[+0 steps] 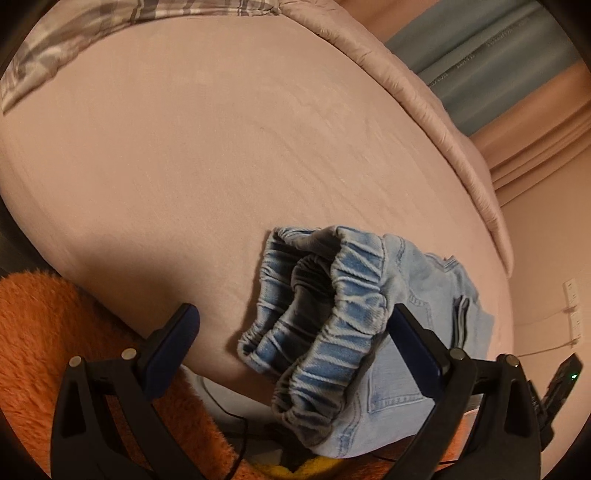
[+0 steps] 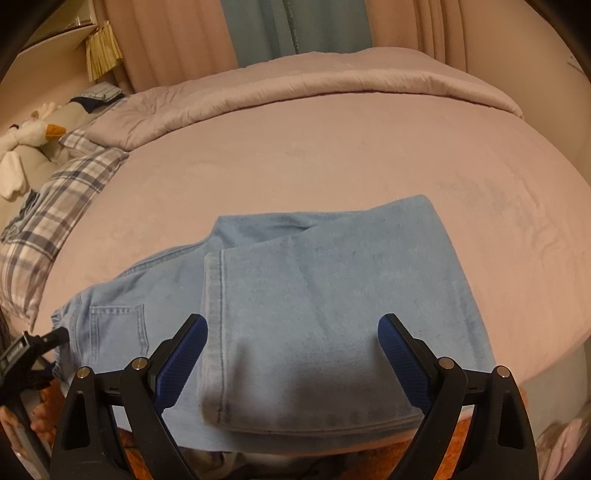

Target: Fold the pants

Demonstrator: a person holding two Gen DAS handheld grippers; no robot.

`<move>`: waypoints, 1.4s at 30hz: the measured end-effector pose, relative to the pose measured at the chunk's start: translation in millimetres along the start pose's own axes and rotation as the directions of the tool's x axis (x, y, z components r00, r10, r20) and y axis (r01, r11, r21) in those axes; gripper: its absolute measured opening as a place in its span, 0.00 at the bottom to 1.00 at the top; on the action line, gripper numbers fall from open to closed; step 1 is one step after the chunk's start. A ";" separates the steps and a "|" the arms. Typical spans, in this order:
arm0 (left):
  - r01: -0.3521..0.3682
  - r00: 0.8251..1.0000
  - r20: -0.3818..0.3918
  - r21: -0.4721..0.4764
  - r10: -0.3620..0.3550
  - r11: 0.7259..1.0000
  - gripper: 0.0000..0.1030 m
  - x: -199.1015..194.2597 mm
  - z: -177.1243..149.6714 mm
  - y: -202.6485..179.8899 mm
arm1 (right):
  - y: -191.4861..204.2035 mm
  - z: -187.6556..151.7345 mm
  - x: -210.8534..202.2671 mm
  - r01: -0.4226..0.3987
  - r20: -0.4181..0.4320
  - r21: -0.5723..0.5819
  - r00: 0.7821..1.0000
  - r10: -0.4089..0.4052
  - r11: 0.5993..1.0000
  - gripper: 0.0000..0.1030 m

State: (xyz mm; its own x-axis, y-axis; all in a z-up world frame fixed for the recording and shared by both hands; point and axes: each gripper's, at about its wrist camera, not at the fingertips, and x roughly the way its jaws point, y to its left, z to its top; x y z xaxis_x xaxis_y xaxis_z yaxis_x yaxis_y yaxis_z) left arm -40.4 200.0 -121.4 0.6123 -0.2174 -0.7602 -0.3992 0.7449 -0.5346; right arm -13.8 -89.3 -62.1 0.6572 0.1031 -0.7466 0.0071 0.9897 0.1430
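Observation:
Light blue denim pants (image 2: 332, 280) lie on the pink bed (image 2: 332, 155), the legs folded back over themselves, the hem near the front edge. In the left wrist view their elastic waistband (image 1: 325, 314) gapes open towards me, with a back pocket (image 1: 395, 384) beside it. My left gripper (image 1: 295, 321) is open, its fingers on either side of the waistband, not holding it. My right gripper (image 2: 291, 328) is open above the folded legs, its fingers apart over the cloth. The left gripper also shows at the left edge of the right wrist view (image 2: 26, 354).
A folded pink duvet (image 2: 314, 88) lies along the bed's far side. A plaid pillow (image 2: 48, 210) and a goose plush toy (image 2: 26, 147) are at the left. An orange fuzzy cloth (image 1: 55, 332) is by the bed's near edge. Curtains (image 2: 295, 26) hang behind.

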 end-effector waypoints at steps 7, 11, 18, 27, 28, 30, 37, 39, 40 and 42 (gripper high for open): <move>0.114 0.993 -0.033 0.012 -0.114 0.993 0.93 8.5 -3.8 -4.2 | 2.4 -0.9 3.9 -0.006 -0.013 -0.006 1.000 0.006 1.000 0.90; 0.077 0.997 -0.025 0.046 -0.076 0.996 0.85 9.5 -6.7 -14.9 | 4.0 -1.7 6.1 -0.011 -0.022 -0.004 1.000 0.010 1.000 0.90; 0.086 0.996 -0.024 0.016 -0.086 0.996 0.62 10.5 -4.6 -16.5 | 6.7 -3.1 9.1 -0.009 -0.039 -0.004 0.999 0.009 1.000 0.90; 0.146 0.989 0.013 0.067 -0.147 0.987 0.40 -24.1 -4.4 -47.8 | 6.9 -3.3 7.5 -0.010 -0.037 -0.003 0.999 0.010 1.000 0.90; 0.152 0.988 0.018 0.078 -0.153 0.985 0.40 -29.2 -4.8 -53.3 | 6.8 -3.3 7.2 -0.009 -0.036 0.001 0.999 0.009 1.000 0.90; 0.160 0.986 0.035 0.117 -0.165 0.980 0.34 -38.1 -5.7 -66.2 | 4.7 -3.1 5.5 -0.007 -0.031 0.012 0.999 0.008 1.000 0.90; 0.188 0.977 0.051 0.260 -0.208 0.947 0.29 -52.3 -14.1 -118.8 | -3.4 -4.1 1.8 -0.005 -0.018 0.046 1.000 0.005 0.999 0.90; 0.210 0.973 0.039 0.282 -0.230 0.936 0.29 -52.1 -15.4 -128.5 | -5.0 -4.3 1.3 -0.005 -0.019 0.055 1.000 0.006 0.998 0.90; 0.219 0.971 0.031 0.295 -0.239 0.930 0.29 -51.4 -15.8 -134.6 | -6.6 -4.3 0.0 -0.008 -0.016 0.058 1.000 0.009 0.998 0.90; 0.232 0.968 0.014 0.331 -0.250 0.915 0.29 -47.8 -16.2 -146.7 | -8.8 -4.7 -2.8 -0.007 -0.007 0.063 1.000 0.007 0.998 0.90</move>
State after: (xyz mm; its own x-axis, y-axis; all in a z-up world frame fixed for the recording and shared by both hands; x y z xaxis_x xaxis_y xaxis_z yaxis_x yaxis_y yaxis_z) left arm -22.1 90.9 -12.7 0.7018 -0.3882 -0.5973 0.0028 0.8400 -0.5425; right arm -19.2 -97.9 -64.3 0.6523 0.1107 -0.7498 0.0504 0.9808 0.1886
